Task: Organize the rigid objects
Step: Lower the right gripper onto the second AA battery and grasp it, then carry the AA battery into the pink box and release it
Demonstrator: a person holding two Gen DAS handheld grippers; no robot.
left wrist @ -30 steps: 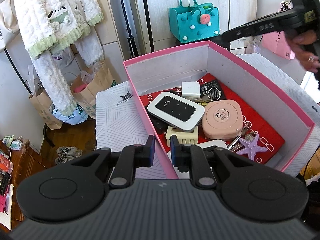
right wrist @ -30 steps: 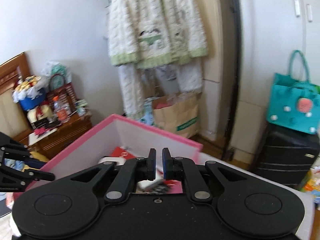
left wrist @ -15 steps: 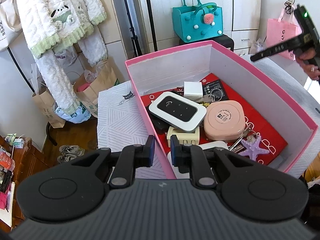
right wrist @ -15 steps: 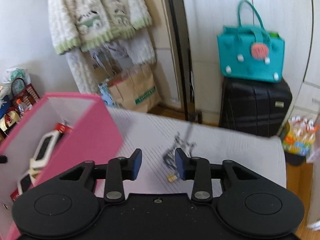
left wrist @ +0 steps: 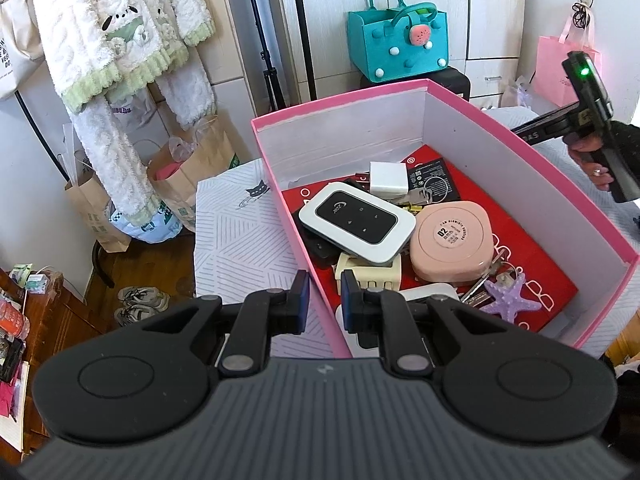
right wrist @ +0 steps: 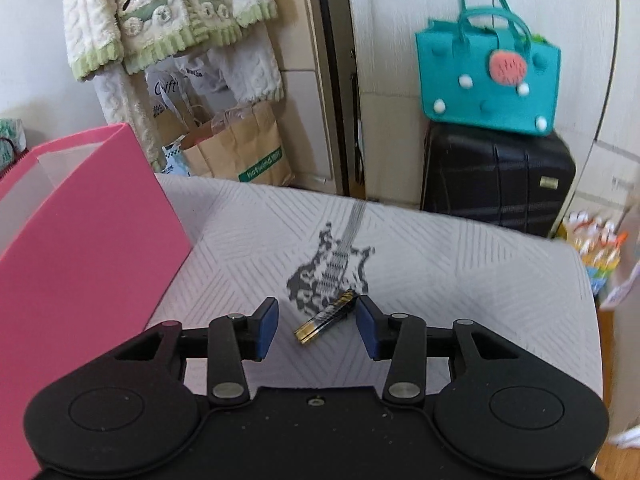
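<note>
A pink box [left wrist: 532,152] holds several small items: a white pocket router [left wrist: 357,221], a pink round case [left wrist: 452,238], a white charger cube [left wrist: 387,178], keys and a purple starfish [left wrist: 507,297]. My left gripper [left wrist: 323,306] straddles the box's near left wall with its jaws closed on the wall. In the right wrist view, my right gripper [right wrist: 317,327] is open above the white patterned cloth [right wrist: 460,280]. A small black and gold battery [right wrist: 326,316] lies on the cloth between its fingers. The box's outer wall [right wrist: 88,248] is to the left.
A teal felt bag [right wrist: 486,76] sits on a black suitcase [right wrist: 496,176] behind the table. Paper bags [right wrist: 240,148] and a hanging fleece garment [right wrist: 160,20] stand at the back left. A wooden cabinet [left wrist: 24,320] is at lower left. The right gripper's handle and hand [left wrist: 592,128] show beyond the box.
My right gripper swung right, away from the box, opened wide and came down over the battery on the cloth. The left gripper has kept its place on the box wall.
</note>
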